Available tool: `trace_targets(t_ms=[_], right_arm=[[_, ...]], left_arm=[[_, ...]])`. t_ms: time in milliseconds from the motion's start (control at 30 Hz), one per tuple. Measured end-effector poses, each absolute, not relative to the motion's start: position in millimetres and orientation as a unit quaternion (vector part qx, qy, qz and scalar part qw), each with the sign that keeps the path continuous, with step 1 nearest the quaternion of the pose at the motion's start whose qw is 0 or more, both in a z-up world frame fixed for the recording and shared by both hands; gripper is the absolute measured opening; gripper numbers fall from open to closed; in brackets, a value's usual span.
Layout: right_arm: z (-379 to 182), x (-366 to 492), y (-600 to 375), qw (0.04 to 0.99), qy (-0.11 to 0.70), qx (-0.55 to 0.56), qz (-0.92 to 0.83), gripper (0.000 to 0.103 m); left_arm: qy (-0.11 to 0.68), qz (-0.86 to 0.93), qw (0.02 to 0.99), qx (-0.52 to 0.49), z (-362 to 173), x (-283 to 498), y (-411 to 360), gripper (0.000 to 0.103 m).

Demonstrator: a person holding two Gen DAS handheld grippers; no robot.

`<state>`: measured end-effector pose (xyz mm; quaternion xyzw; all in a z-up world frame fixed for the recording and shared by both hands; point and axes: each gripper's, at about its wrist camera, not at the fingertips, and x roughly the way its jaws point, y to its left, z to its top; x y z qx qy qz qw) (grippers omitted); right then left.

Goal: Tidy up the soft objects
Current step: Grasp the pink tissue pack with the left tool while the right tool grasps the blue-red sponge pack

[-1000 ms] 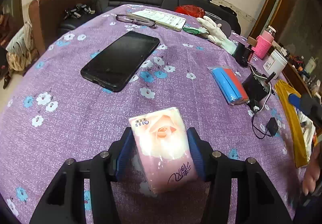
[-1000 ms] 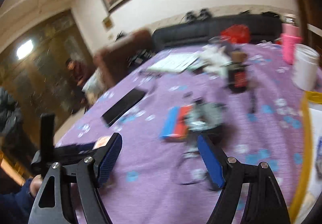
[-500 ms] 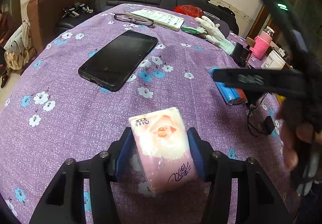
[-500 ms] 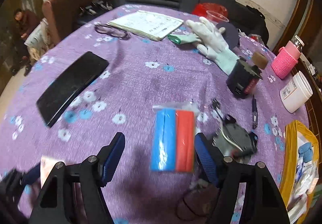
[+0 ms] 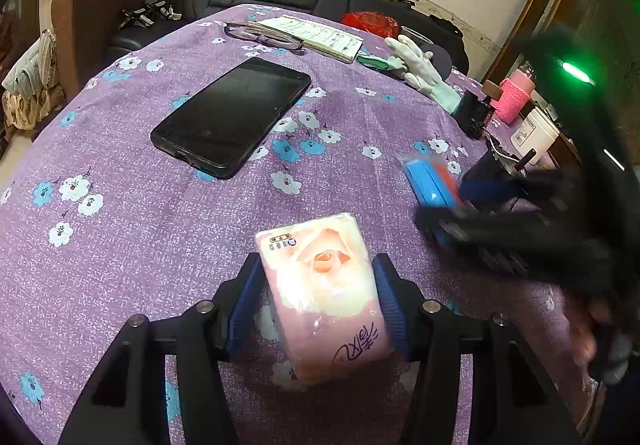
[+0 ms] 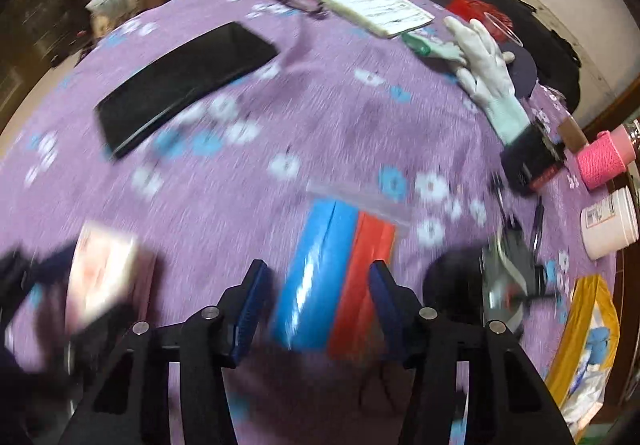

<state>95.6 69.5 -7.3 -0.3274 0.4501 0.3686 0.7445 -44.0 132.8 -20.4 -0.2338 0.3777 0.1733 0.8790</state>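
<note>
The left gripper (image 5: pixel 320 301) has its jaws pressed on the pink tissue pack (image 5: pixel 326 293), at 6 o'clock on the purple tabletop (image 5: pixel 140 229). The right gripper (image 6: pixel 318 305) is closing its jaws around the blue and red packet (image 6: pixel 332 277); the left pad does not touch it.

Both fisheye views bend the purple flowered worktop (image 5: pixel 120 229) into a dome, with black vignetting in the corners. Indoor light is even and moderately dim. The left wrist view is sharp except for a smeared dark shape at 3 o'clock, where a green lamp (image 5: pixel 576 70) glares. The right wrist view is motion-blurred throughout.
</note>
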Motion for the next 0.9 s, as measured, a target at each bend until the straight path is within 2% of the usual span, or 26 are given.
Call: trace_targets(t_ms=[100, 233, 567, 700, 900], right_arm=[[6.7, 84.0, 42.5, 0.764, 0.440, -0.289, 0.373, 0.053], [20.8, 87.6, 18.5, 0.791, 0.452, -0.181, 0.370, 0.054], [-8.1, 102.0, 41.3, 0.805, 0.464, -0.176, 0.325, 0.054], [-9.2, 98.3, 38.0, 0.811, 0.445, -0.175, 0.336, 0.041], [13.3, 74.8, 8.6, 0.816, 0.414, -0.133, 0.381, 0.038]], left_arm=[[0.379, 0.174, 0.879, -0.231, -20.1, -43.2, 132.4, 0.054], [0.382, 0.177, 0.879, -0.226, -19.9, -41.9, 131.0, 0.054], [0.387, 0.183, 0.878, -0.215, -20.1, -39.9, 128.6, 0.055], [0.388, 0.184, 0.878, -0.213, -20.3, -39.0, 128.2, 0.055], [0.381, 0.176, 0.882, -0.215, -17.6, -42.2, 126.7, 0.054]])
